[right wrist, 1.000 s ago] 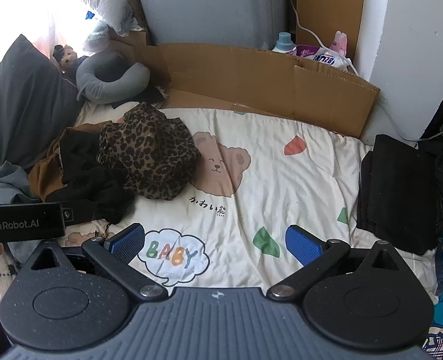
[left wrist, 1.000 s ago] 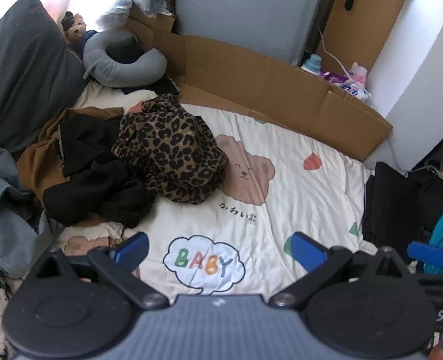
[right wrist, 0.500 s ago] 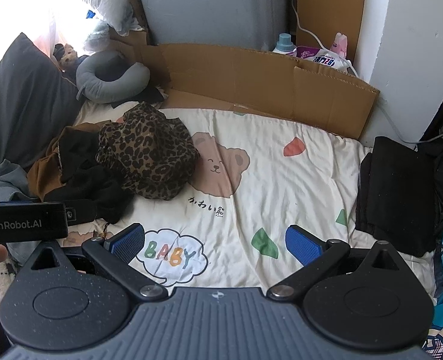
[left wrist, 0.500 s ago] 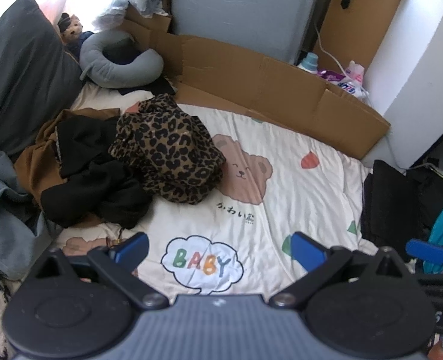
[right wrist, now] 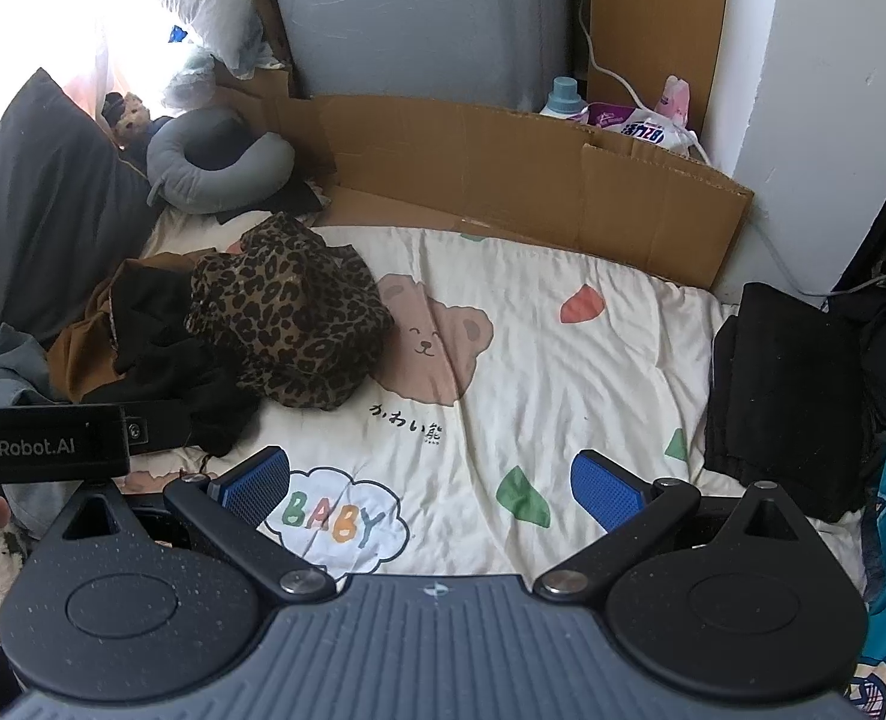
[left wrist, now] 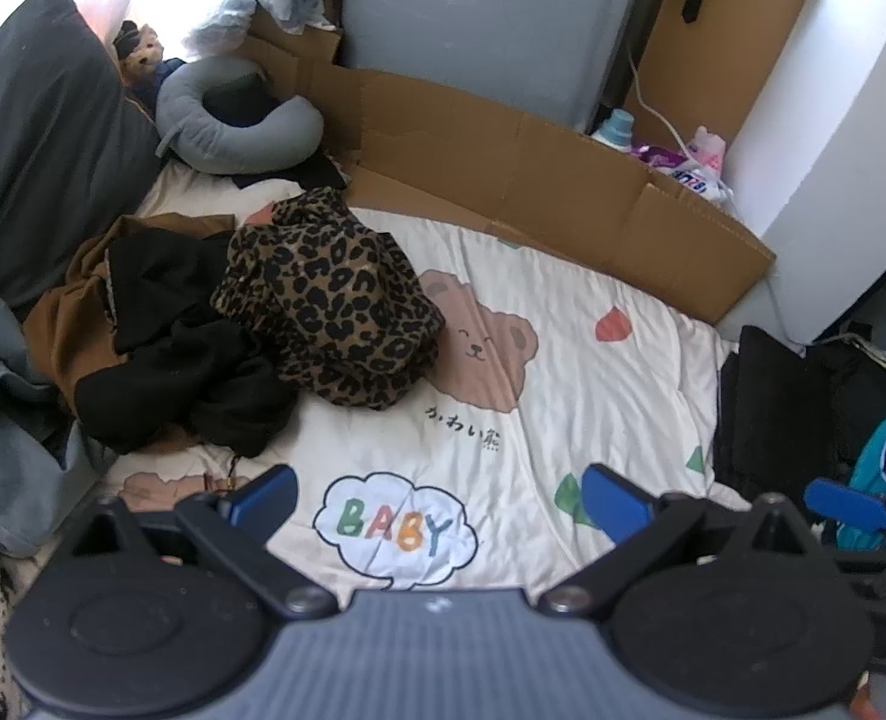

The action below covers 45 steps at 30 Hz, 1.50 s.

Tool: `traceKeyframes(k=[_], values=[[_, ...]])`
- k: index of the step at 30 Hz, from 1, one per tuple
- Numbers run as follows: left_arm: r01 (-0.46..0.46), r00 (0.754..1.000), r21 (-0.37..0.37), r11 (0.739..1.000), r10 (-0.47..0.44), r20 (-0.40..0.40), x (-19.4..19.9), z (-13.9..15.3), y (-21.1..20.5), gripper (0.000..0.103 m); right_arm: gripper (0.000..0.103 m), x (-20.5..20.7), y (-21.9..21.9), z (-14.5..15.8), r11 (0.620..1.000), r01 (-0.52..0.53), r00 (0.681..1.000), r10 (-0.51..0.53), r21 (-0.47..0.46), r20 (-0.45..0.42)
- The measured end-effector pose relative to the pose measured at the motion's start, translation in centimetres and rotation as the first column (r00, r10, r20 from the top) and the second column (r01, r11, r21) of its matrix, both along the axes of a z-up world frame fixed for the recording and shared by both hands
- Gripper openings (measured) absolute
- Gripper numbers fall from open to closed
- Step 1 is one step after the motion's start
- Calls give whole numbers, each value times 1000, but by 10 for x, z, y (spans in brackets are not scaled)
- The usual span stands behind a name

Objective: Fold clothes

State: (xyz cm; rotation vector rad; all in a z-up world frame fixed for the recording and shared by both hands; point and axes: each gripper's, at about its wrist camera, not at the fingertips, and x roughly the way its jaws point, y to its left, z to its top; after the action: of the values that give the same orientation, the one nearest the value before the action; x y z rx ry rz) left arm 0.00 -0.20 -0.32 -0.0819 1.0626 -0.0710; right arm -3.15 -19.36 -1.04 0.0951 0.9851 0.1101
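Both claws, the left claw (left wrist: 440, 492) and right claw (right wrist: 431, 477), gape wide and hold nothing. The spotty top (left wrist: 329, 306) lies tangled with black clothes (left wrist: 185, 378), so one grab might drag both along.

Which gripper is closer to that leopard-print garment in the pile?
Left, probably. The left gripper hangs open just short of the leopard-print garment; the right gripper, also open, sits farther off toward the folded black clothes.

Cream bear-print quilt (left wrist: 562, 420) — leopard-print garment (left wrist: 329, 312), black clothes (left wrist: 191, 372) atop.
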Motion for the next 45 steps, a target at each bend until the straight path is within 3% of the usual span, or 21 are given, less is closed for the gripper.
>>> traceKeyframes(k=[29, 45], values=[[25, 999, -1, 1000, -25, -26, 2, 0, -4, 102, 103, 1, 7, -1, 999, -32, 999, 32, -9, 1], [24, 1000, 33, 999, -24, 4, 12, 38, 13, 101, 103, 4, -8, 31, 1000, 2, 999, -2, 0, 41]])
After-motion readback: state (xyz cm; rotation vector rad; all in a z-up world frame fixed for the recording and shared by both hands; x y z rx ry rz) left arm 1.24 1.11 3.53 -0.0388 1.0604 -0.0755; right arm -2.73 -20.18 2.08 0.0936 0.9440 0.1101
